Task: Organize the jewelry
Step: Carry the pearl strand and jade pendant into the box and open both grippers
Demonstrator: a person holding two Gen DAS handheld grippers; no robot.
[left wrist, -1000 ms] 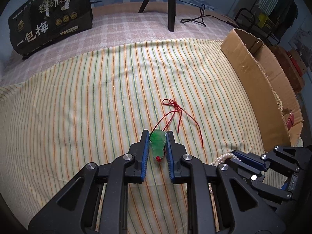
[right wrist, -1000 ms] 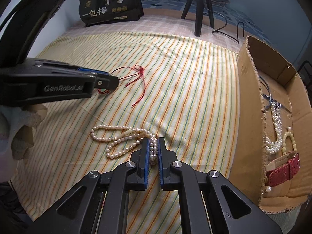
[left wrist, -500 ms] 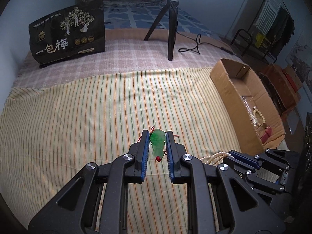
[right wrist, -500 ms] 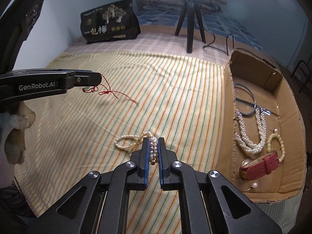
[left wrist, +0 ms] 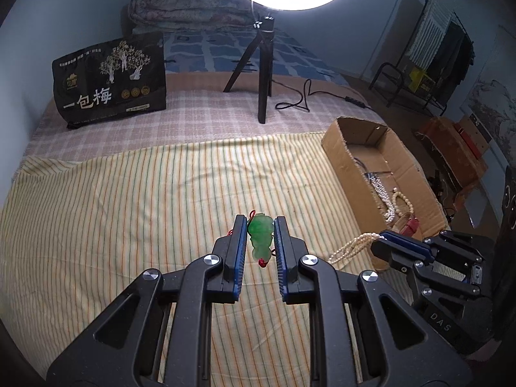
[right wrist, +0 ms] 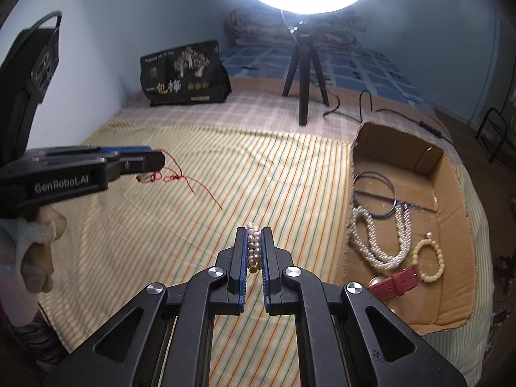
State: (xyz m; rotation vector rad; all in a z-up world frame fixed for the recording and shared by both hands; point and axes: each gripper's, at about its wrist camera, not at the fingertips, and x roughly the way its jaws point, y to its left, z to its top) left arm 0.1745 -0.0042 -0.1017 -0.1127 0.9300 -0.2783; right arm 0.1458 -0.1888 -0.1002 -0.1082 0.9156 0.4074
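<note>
Side-by-side wrist views (shared box [left wrist: 342, 158])

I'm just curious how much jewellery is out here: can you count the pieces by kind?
White pearl strands: 2 (held pearl strand, boxed pearl necklace)
Green carved pendant on red cord: 1
Cream bead bracelet: 1
Red strap watch: 1
Dark thin wire hoop: 1
Total: 6

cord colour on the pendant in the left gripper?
Red cord on the green carved pendant, clearest in the right wrist view.
</note>
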